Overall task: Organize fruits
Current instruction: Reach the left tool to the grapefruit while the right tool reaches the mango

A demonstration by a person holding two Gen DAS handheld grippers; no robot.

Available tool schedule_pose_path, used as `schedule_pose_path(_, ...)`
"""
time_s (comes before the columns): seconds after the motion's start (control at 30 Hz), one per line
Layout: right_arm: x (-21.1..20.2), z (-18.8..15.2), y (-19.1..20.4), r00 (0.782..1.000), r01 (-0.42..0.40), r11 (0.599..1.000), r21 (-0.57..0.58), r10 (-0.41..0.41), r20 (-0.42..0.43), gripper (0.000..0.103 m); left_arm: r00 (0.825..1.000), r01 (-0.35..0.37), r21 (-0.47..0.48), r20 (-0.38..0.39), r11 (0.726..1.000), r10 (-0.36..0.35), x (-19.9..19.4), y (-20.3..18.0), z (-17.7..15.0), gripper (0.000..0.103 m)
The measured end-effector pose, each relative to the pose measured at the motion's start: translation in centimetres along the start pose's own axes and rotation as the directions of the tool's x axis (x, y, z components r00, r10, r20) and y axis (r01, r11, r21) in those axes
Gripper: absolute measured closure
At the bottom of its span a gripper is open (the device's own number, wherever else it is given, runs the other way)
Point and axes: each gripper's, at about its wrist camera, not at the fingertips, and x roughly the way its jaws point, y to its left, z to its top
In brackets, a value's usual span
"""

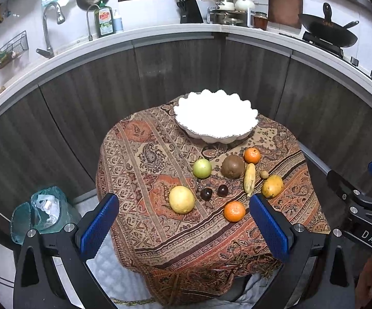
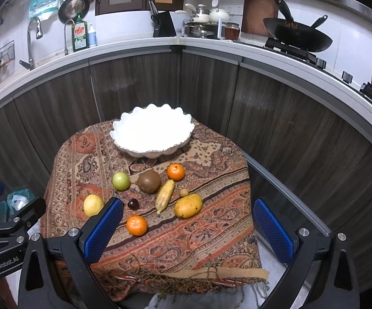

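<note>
A white scalloped bowl (image 1: 215, 118) (image 2: 152, 135) stands empty at the far side of a small table under a patterned cloth (image 1: 144, 159) (image 2: 211, 221). In front of it lie a green apple (image 1: 202, 168) (image 2: 121, 180), a brown round fruit (image 1: 232, 166) (image 2: 149, 181), two oranges (image 1: 234, 211) (image 2: 136, 225), a banana (image 1: 249, 179) (image 2: 164, 196), a mango (image 1: 272, 186) (image 2: 188, 205), a yellow lemon (image 1: 181, 199) (image 2: 92, 205) and dark plums (image 1: 206, 194) (image 2: 133, 203). My left gripper (image 1: 183, 226) is open and empty above the near edge. My right gripper (image 2: 188, 231) is open and empty too.
A curved kitchen counter (image 1: 160, 32) with wood-fronted cabinets rings the table. A sink tap (image 1: 48, 25), a knife block (image 1: 191, 10), pots and a wok (image 1: 327, 29) stand on it. A green-bagged bin (image 1: 41, 213) sits on the floor to the left.
</note>
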Motion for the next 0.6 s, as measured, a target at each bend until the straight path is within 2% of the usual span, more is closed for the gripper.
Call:
schedule_pose_path(0.23,2.0,0.1,-0.1,0.999,0.0,1.0,0.004,0.0,-0.043,0.001,0.999,0.027,0.009,-0.039,1.0,-0.026,1.9,-0.2,0.2,0.0)
schedule_pose_path(0.6,5.9,0.3,0.3,0.995,-0.004,1.0,-0.001,0.004,-0.102,0.001,0.996,0.002,0.006,-0.095,1.0,-0.001,5.6,0.1,0.5,0.0)
